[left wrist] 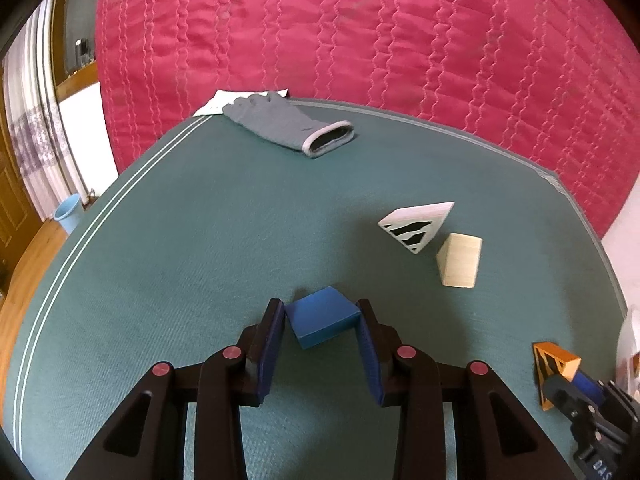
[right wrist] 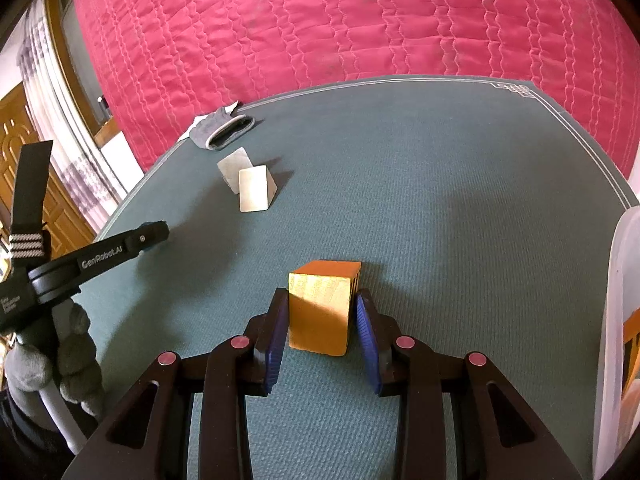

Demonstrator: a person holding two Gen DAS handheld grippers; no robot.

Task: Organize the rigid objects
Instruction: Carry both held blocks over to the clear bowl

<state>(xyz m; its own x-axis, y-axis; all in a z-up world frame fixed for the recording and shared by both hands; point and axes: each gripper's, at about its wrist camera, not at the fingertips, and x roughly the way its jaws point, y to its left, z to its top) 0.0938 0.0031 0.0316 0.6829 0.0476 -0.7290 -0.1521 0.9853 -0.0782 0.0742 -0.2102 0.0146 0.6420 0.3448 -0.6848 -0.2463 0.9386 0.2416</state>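
A blue block (left wrist: 323, 317) lies on the green table mat (left wrist: 180, 240) between the fingers of my left gripper (left wrist: 321, 316); the pads touch its two sides, so the gripper is shut on it. An orange block (right wrist: 322, 310) with a black-striped side sits between the fingers of my right gripper (right wrist: 322, 308); the left pad touches it and the right pad is at its edge. The orange block (left wrist: 554, 372) and the right gripper's finger (left wrist: 576, 396) show at the lower right of the left wrist view. A white striped wedge (left wrist: 416, 226) and a plain wooden wedge (left wrist: 460, 260) stand further back.
A grey glove (left wrist: 288, 122) lies on a white paper (left wrist: 218, 102) at the mat's far edge. A red quilted bed (left wrist: 360, 32) rises behind the table. A translucent bin (right wrist: 622, 340) stands at the right edge. The left gripper (right wrist: 100, 256) shows at the left of the right wrist view.
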